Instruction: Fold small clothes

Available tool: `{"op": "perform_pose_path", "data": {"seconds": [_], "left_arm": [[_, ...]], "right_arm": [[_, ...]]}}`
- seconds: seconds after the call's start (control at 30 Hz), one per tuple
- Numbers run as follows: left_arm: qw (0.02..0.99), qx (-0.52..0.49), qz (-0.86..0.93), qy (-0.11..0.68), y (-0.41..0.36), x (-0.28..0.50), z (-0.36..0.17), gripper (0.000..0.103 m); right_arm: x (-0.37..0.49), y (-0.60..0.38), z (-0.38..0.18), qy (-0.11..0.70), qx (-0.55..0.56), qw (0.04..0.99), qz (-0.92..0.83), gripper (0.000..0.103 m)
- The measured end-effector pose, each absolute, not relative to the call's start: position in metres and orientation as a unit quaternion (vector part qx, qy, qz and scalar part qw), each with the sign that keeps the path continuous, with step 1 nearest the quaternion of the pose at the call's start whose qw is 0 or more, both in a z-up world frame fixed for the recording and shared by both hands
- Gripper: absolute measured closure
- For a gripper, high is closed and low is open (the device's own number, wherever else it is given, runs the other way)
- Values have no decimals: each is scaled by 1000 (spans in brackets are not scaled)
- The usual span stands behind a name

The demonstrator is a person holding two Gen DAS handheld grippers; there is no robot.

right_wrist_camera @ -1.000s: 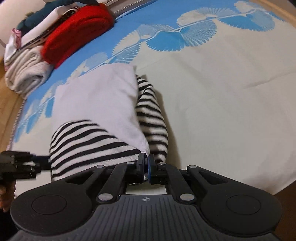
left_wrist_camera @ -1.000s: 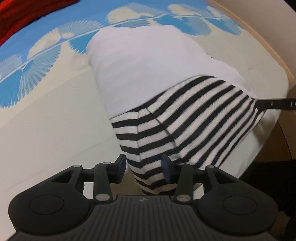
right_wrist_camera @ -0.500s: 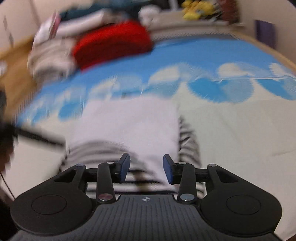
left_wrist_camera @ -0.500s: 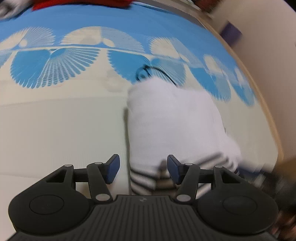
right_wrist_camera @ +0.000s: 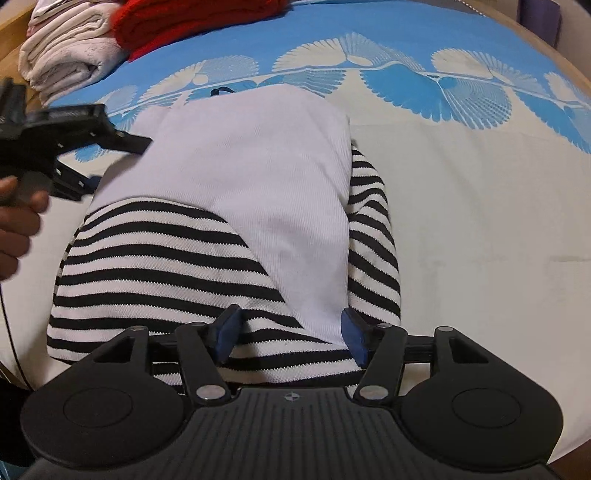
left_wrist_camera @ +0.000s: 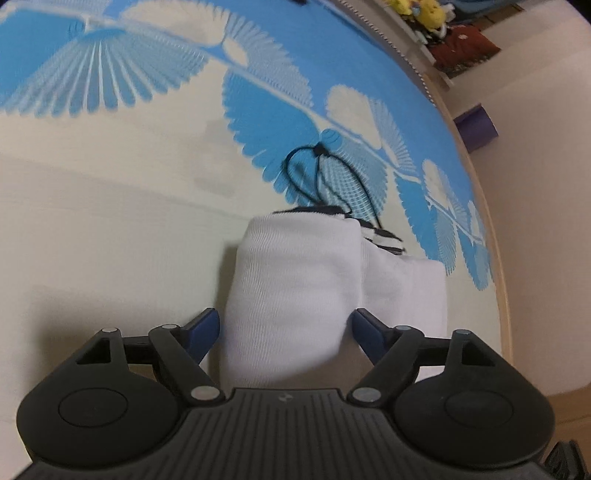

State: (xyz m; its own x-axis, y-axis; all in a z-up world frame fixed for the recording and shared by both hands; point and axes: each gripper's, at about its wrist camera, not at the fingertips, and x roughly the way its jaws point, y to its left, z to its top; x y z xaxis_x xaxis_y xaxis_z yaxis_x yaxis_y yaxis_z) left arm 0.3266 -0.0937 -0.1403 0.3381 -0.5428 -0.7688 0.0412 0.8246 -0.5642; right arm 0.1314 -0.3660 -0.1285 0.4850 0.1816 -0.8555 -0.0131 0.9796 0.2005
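Straight ahead of the left wrist camera, the folded garment (left_wrist_camera: 295,291) lies on the cream part of the bedspread (left_wrist_camera: 110,236), its long axis running from near to far. Its white side faces up, and a strip of black-and-white stripes peeks out at the far end, where a thin black cord (left_wrist_camera: 321,177) loops onto the blue fan pattern. The left gripper (left_wrist_camera: 286,326) is spread wide, one blue fingertip on each side of the garment's near end, closing on nothing. From the right wrist camera, the same garment (right_wrist_camera: 236,206) again stretches from near to far, with the striped part near and the white panel reaching toward the far blue band of the bedspread (right_wrist_camera: 480,206). The right gripper (right_wrist_camera: 288,336) is also parted, its tips over the near striped edge without pinching it. At the left edge the left gripper (right_wrist_camera: 122,142) appears, held by a hand (right_wrist_camera: 18,221), beside the garment's left side. Folded pale towels (right_wrist_camera: 70,48) and a red item (right_wrist_camera: 192,18) sit at the far left.
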Motion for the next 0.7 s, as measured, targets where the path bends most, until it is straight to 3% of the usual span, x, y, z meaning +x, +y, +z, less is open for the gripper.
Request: {"op": "perform_pose_path", "data": {"seconds": [0.07, 0.13, 0.2, 0.43, 0.6, 0.7], "left_arm": [[786, -224, -188, 545, -95, 327, -144, 32], [785, -208, -204, 546, -95, 329, -138, 57], [792, -192, -214, 538, -91, 327, -128, 62], [822, -200, -188, 500, -14, 329, -85, 63], [829, -184, -151, 507, 55, 331, -79, 50], [850, -167, -95, 491, 82, 327, -69, 50]], "right_arm": [[136, -364, -131, 509, 87, 855, 53, 44], [140, -361, -133, 516, 93, 850, 57, 45], [145, -358, -134, 524, 101, 843, 61, 52], [166, -304, -129, 530, 122, 827, 143, 83], [179, -232, -131, 536, 93, 813, 207, 86], [185, -210, -131, 533, 88, 815, 209, 87]]}}
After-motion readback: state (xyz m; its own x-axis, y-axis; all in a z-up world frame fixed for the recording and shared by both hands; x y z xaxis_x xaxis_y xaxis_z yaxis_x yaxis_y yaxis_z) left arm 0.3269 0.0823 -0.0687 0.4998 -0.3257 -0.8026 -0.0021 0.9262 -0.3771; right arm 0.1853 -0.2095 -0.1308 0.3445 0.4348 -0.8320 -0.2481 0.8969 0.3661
